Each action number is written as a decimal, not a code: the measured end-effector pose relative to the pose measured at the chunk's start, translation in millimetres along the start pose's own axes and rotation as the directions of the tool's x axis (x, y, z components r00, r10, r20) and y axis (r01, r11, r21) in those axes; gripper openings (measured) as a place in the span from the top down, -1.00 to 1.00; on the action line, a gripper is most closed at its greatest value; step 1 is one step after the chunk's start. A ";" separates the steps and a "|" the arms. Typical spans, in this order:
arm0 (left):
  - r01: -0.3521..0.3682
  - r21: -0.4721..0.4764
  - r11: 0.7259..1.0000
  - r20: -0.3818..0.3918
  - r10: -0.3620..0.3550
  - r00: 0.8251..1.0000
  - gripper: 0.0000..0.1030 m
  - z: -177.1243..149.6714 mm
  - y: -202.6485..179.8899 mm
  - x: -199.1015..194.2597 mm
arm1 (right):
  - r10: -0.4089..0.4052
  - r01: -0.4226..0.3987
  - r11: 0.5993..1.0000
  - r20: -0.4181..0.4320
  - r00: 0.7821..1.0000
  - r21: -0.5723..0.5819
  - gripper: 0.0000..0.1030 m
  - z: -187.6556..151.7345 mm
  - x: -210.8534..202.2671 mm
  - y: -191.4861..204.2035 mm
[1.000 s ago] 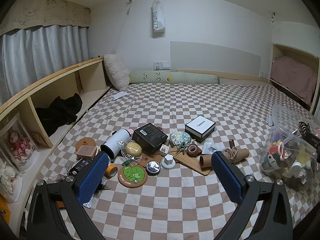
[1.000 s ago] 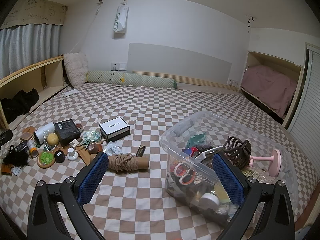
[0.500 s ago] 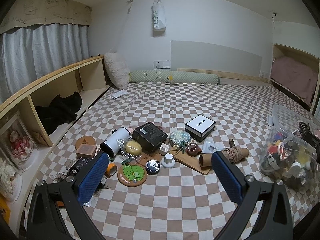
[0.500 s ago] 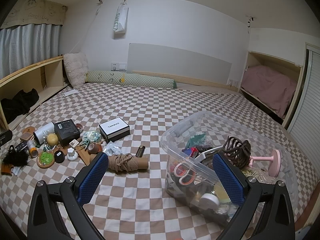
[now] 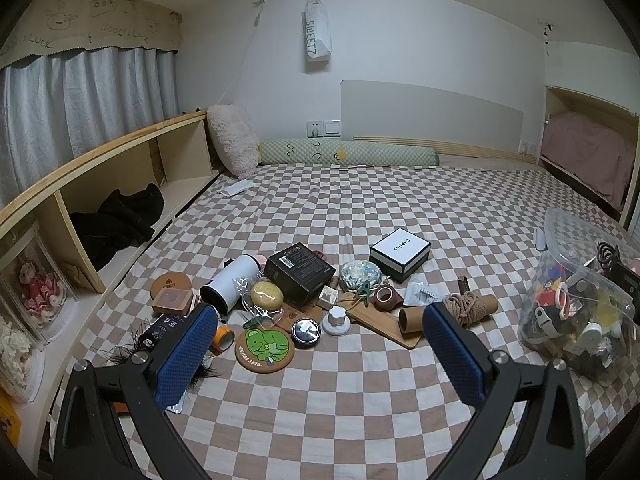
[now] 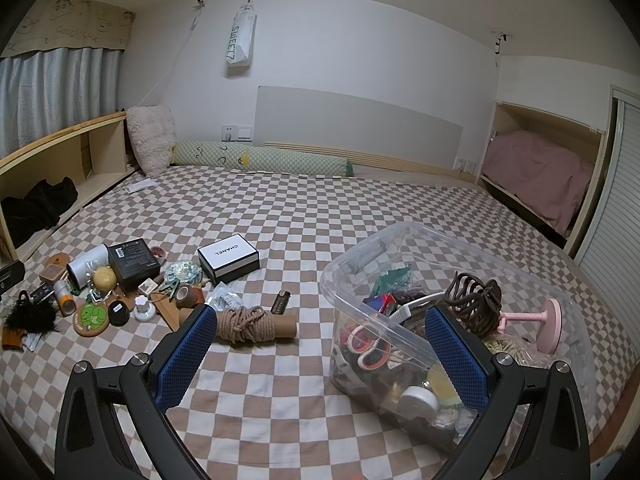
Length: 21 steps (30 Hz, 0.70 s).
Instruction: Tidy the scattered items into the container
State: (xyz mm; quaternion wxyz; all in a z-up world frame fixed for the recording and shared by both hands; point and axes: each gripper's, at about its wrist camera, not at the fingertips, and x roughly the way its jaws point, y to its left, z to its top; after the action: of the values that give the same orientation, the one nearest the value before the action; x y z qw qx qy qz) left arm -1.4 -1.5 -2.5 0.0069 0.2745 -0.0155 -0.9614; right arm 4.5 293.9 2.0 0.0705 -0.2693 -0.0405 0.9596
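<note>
Both my left fingers and right fingers are spread wide, holding nothing. Loose clutter, including a rope-wound cardboard tube, lies on the checkered bed; the clear plastic bin waits beside it, already part-filled.

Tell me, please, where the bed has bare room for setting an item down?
Free: the checked cover between the CHANEL box and the green bolster, and the near strip before the rope roll. Crowded: the pile around the frog coaster and black box; the clear bin is nearly full.
</note>
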 end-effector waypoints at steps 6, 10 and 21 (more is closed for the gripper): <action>-0.001 0.002 1.000 0.000 0.001 1.000 -1.00 0.3 -0.5 -0.1 | 0.001 -0.001 1.000 0.001 1.000 -0.001 -1.00 -0.2 -0.9 0.5; -0.001 0.007 1.000 -0.001 0.002 1.000 -1.00 -0.7 -2.7 -0.3 | 0.003 -0.003 1.000 -0.001 1.000 -0.002 -1.00 -0.1 -1.4 0.3; -0.002 0.005 1.000 -0.004 0.002 1.000 -1.00 1.7 -4.4 -0.3 | 0.005 -0.005 1.000 -0.001 1.000 0.002 -1.00 0.1 -5.8 -0.3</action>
State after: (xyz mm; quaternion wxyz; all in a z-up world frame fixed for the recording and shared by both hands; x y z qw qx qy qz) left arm -2.1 3.0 -1.1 0.0075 0.2763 -0.0180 -0.9609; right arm 9.4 293.3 5.1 0.0683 -0.2699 -0.0390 0.9597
